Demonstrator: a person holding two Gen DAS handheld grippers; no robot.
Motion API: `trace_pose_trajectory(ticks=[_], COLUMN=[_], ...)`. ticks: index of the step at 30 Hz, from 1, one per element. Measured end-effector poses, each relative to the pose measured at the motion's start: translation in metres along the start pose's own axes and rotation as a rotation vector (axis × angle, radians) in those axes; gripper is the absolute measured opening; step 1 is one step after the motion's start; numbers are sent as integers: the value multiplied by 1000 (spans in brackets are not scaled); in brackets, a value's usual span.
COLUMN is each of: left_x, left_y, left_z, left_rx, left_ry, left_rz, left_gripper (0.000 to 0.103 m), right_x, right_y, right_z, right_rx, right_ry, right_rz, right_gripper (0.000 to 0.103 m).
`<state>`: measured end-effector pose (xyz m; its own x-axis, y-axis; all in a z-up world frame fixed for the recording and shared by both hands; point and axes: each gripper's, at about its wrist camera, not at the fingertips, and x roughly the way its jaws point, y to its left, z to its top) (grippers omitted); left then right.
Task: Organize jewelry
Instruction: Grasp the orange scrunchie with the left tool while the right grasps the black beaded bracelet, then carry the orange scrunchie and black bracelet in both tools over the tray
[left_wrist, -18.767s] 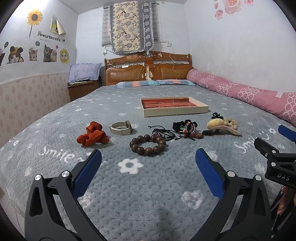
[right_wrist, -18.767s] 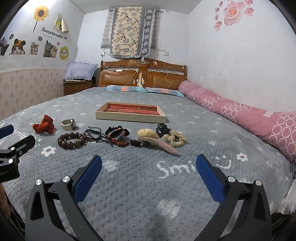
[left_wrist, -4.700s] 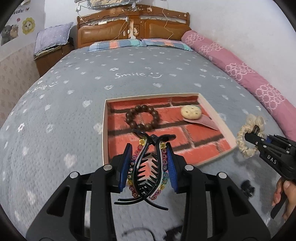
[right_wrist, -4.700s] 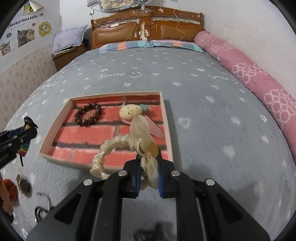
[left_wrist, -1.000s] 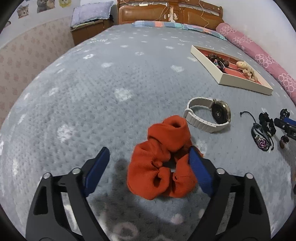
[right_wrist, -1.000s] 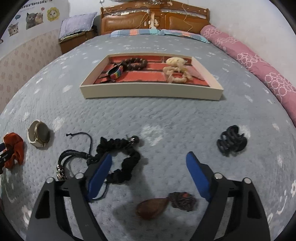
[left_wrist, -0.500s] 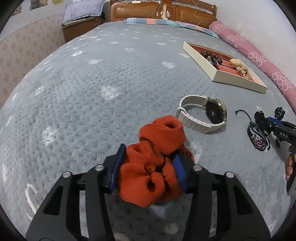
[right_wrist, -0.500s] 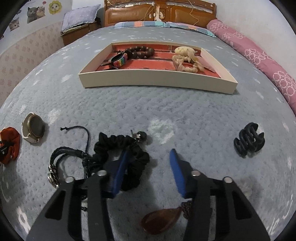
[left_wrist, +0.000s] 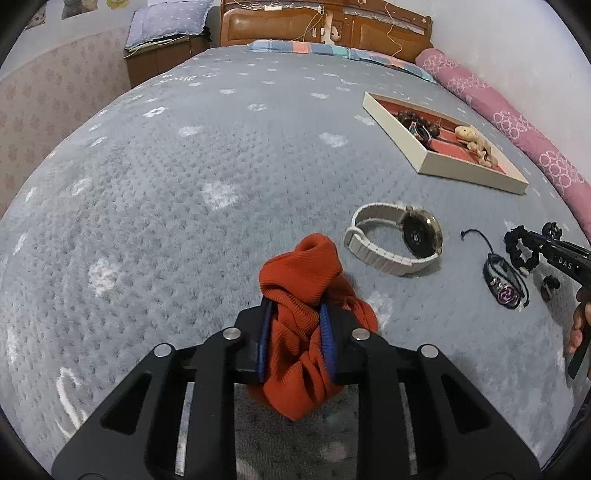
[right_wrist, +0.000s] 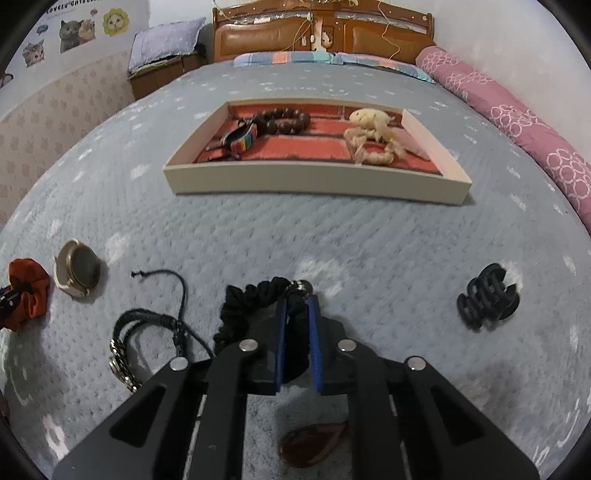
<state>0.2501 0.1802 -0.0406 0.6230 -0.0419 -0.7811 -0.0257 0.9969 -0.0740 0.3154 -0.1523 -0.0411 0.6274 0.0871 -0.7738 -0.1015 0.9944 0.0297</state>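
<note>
My left gripper (left_wrist: 293, 314) is shut on the orange scrunchie (left_wrist: 303, 269), which also shows in the right wrist view (right_wrist: 27, 291). My right gripper (right_wrist: 296, 306) is shut on the black scrunchie (right_wrist: 255, 299); it also shows in the left wrist view (left_wrist: 522, 245). The cream tray (right_wrist: 314, 181) with a red brick-pattern floor holds a wooden bead bracelet (right_wrist: 284, 120), a rainbow woven bracelet (right_wrist: 240, 142) and a cream hair tie (right_wrist: 373, 144). On the bed lie a cream watch (left_wrist: 399, 236), a black cord bracelet (right_wrist: 147, 332), a black claw clip (right_wrist: 487, 301) and a brown pendant (right_wrist: 314, 445).
The grey patterned bedspread (left_wrist: 184, 166) covers the whole bed. A pink bolster (right_wrist: 517, 122) runs along the right wall. A wooden headboard (right_wrist: 321, 33) and a nightstand (right_wrist: 159, 74) stand at the far end.
Both grippers have closed further: the left on the orange scrunchie, the right on the black scrunchie. Both have moved a little forward.
</note>
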Motion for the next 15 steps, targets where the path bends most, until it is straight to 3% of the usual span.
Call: trace_pose_trajectory(ticks=[8, 15], left_x=[-17, -40], left_y=[-3, -23], left_z=[20, 62], left_rx=[-13, -15], left_ry=[-34, -97], left_rz=[3, -14], left_gripper=[19, 19], right_x=[-18, -33], right_y=[-13, -31], right_z=[17, 47], right_rx=[5, 24], right_ry=[-41, -85], right_rz=[6, 19], right_gripper=[11, 11])
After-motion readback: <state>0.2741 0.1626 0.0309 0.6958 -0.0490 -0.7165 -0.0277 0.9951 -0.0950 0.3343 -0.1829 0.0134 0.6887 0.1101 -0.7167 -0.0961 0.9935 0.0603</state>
